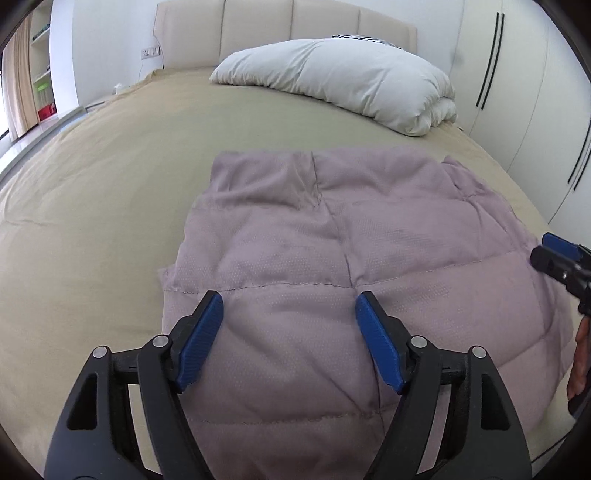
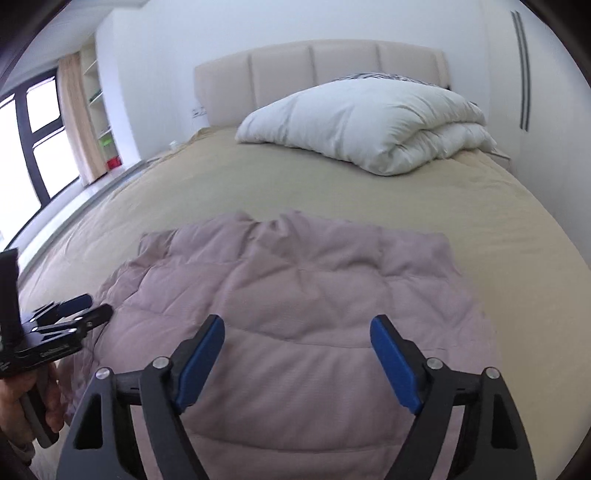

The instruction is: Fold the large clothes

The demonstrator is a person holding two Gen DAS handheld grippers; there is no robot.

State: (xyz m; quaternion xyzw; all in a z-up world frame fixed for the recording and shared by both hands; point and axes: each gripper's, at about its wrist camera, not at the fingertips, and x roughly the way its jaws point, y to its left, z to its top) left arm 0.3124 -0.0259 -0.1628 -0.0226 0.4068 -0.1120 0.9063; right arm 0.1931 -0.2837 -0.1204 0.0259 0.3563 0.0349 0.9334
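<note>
A mauve quilted garment (image 1: 314,258) lies spread flat on the bed, folded into a rough rectangle; it also shows in the right wrist view (image 2: 295,295). My left gripper (image 1: 290,306) is open and empty, hovering over the garment's near left part. My right gripper (image 2: 297,332) is open and empty above the garment's near right part. The right gripper also shows at the right edge of the left wrist view (image 1: 554,254), and the left gripper at the left edge of the right wrist view (image 2: 85,310).
The beige bed sheet (image 1: 110,184) surrounds the garment. A folded white duvet (image 1: 351,77) lies at the head of the bed before the padded headboard (image 1: 288,33). White wardrobe doors (image 1: 517,92) stand on the right. Shelves and a window (image 2: 37,140) are on the left.
</note>
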